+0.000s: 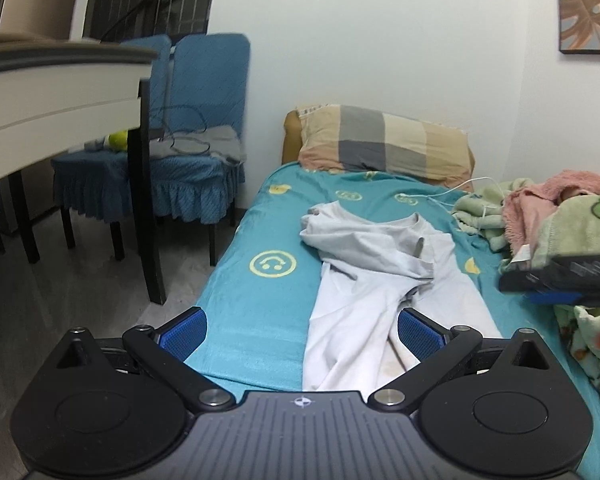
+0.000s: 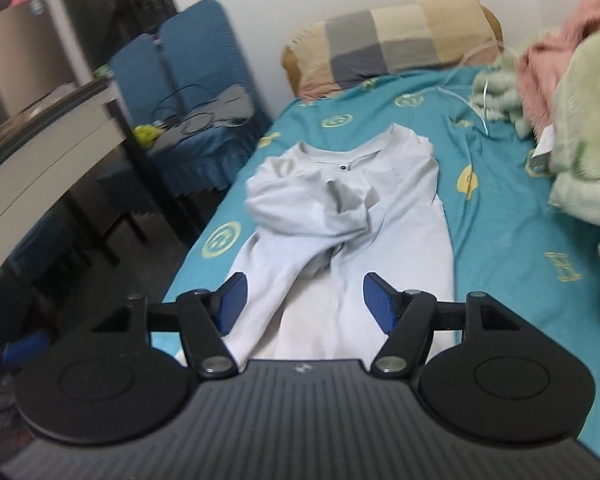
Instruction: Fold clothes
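The white shirt (image 2: pixel 340 216) lies lengthwise on our bed (image 2: pixel 512 240), collar toward the pillow (image 2: pixel 392 36) at the head. Both sleeves are folded in across the chest, crossing in a rumpled heap below the neckline, while the lower body runs flat toward us. The sheet is teal with yellow smiley prints.

Our left tongs (image 1: pixel 302 332) stand wide open over the near end of the shirt. One blue pad (image 1: pixel 182 334) hangs over the bare sheet at the bed's edge, the other sits above the cloth. Nothing is between them, and we cannot tell whether the far pad brushes the fabric.

Our right tongs (image 2: pixel 302 306) are also spread wide, both blue pads above the shirt's lower half with cloth showing between them but not pinched. In the left view the right tongs (image 1: pixel 560 278) show as a blurred dark shape at the right edge, over the blankets (image 1: pixel 572 216).

Those blankets, green and pink, are heaped along the far side of the bed. A white cable (image 1: pixel 456 190) trails from them toward the pillow. Beside the bed stand blue-covered chairs (image 1: pixel 204 128) and a white counter (image 1: pixel 56 92). A leaf picture (image 1: pixel 590 6) hangs on the wall.
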{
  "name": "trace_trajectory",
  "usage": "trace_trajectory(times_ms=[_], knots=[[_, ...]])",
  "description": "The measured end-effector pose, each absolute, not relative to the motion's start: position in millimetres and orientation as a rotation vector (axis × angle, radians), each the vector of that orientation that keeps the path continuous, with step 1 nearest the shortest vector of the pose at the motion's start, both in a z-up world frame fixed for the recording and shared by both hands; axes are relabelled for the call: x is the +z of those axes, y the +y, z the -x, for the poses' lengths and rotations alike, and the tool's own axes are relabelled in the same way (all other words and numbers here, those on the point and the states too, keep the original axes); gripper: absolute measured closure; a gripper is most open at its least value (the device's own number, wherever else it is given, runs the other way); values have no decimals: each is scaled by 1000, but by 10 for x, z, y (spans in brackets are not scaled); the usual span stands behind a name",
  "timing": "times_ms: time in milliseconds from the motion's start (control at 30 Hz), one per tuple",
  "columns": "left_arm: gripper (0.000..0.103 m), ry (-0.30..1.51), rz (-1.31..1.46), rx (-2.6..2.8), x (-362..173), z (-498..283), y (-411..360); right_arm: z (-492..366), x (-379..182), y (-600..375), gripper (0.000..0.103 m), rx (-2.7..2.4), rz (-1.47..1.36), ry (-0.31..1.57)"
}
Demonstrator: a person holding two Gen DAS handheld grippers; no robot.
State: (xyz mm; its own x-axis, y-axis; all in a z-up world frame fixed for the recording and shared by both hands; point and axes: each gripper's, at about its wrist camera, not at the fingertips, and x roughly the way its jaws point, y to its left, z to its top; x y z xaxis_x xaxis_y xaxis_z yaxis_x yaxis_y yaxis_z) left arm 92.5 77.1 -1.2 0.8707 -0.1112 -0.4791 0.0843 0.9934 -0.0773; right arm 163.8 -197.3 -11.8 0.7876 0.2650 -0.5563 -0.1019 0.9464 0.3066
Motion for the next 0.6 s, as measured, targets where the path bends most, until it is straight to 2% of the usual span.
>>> trace_trajectory(times_ms=[233,400,600], knots=[[2,473,13,-137,44,-758,601,-834,4,-2098,36,197,-306,584],[6,507,-14,-187,30,-800,422,-757,-65,-2259,36,159,-369,604],[12,586,-63,-243,-20,-1361,79,-842,-91,-2482,36,111,-388,565]])
